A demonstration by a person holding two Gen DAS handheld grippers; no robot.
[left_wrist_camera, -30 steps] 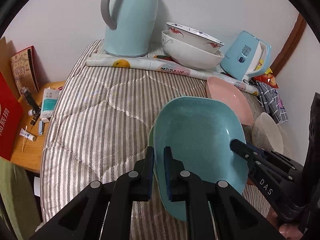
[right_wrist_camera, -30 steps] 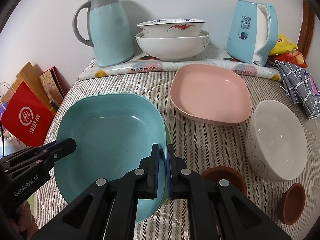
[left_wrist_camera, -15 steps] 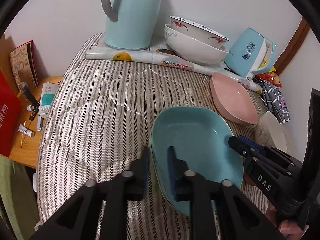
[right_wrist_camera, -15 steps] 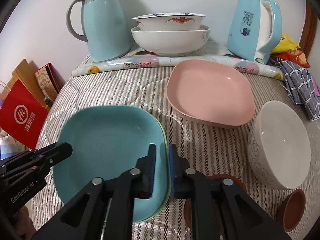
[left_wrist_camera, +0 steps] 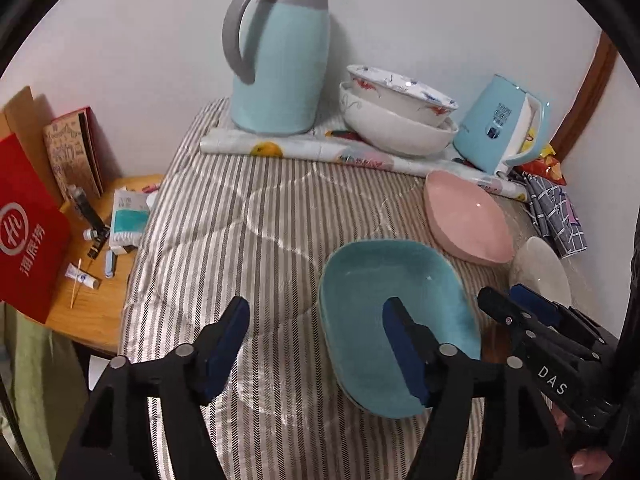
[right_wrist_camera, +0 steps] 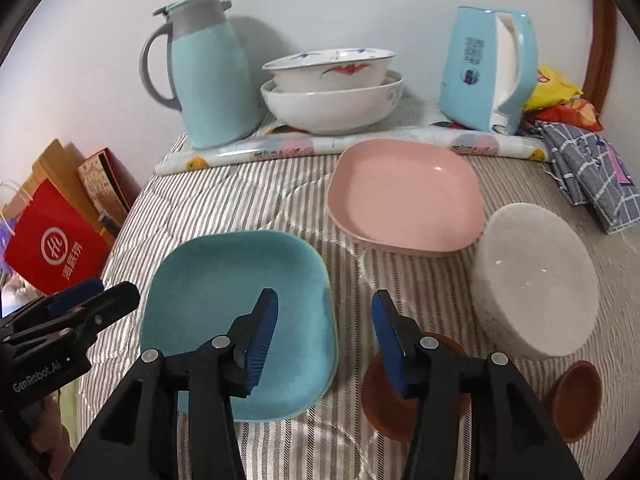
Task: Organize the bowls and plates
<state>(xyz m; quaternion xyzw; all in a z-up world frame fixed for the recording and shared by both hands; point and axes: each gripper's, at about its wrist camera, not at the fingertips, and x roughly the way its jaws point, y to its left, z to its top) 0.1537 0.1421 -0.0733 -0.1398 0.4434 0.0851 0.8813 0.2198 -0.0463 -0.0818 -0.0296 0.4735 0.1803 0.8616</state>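
A teal square plate point(left_wrist_camera: 396, 304) point(right_wrist_camera: 236, 312) lies flat on the striped cloth, on top of a greenish plate whose edge barely shows. My left gripper point(left_wrist_camera: 320, 344) is open, straddling the plate's left rim. My right gripper point(right_wrist_camera: 324, 332) is open, over the plate's right rim. A pink square plate point(right_wrist_camera: 404, 196) point(left_wrist_camera: 468, 216) lies behind. A white bowl point(right_wrist_camera: 536, 280) point(left_wrist_camera: 540, 272) sits at right. Two small brown dishes point(right_wrist_camera: 416, 396) point(right_wrist_camera: 576, 396) lie near the front. Two white patterned bowls point(right_wrist_camera: 332, 88) point(left_wrist_camera: 396, 116) are stacked at the back.
A teal thermos jug point(right_wrist_camera: 208, 76) and a light-blue kettle point(right_wrist_camera: 488, 68) stand at the back on a rolled printed mat point(right_wrist_camera: 304, 148). A checked cloth point(right_wrist_camera: 592, 176) and snack bags lie at far right. A red bag point(left_wrist_camera: 28, 232) and small items stand on a side table point(left_wrist_camera: 100, 288) at left.
Both grippers lowered the teal plate onto the cloth, opened and let go of its rims. Both have drawn back a little.
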